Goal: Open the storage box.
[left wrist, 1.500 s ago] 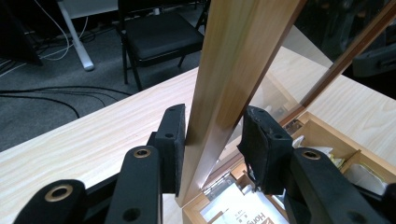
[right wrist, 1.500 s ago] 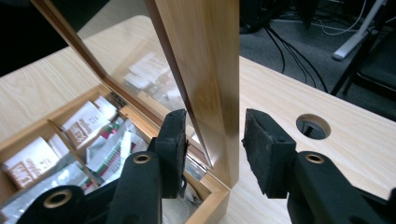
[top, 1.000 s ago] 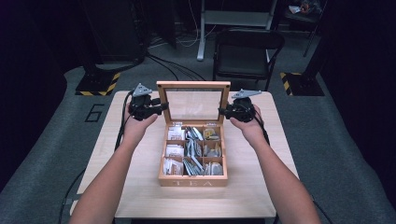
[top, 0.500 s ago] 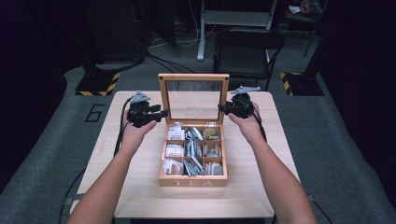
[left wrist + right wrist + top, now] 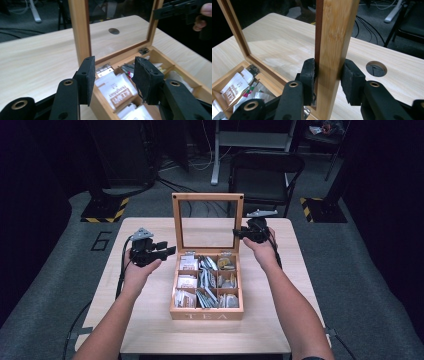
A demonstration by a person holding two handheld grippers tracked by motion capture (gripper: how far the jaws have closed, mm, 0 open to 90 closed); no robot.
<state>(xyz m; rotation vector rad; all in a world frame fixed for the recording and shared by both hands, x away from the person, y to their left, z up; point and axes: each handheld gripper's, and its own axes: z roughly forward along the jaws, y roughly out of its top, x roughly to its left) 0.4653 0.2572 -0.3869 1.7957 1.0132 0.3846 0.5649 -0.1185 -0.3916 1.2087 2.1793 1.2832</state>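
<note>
A wooden tea box [image 5: 206,312] stands open mid-table, with several tea bags [image 5: 205,282] in its compartments. Its glass-paned lid [image 5: 208,197] stands upright. My right gripper [image 5: 239,234] is shut on the lid's right side rail [image 5: 334,32], a pad on each face [image 5: 328,75]. My left gripper [image 5: 167,250] hangs left of the box, apart from the lid. Its jaws have just been opening and stand open [image 5: 113,75] with nothing pressed between them. Past them I see the lid's left rail [image 5: 80,32] and a tea bag [image 5: 117,90].
The light wooden table [image 5: 150,330] has a round cable hole [image 5: 375,68] behind the box. A black chair [image 5: 265,170] stands beyond the far edge. The person's forearms reach in on both sides of the box.
The left gripper has let go of the lid's left edge and drawn back to the left and down. The lid has swung up further, with the right gripper still on it.
</note>
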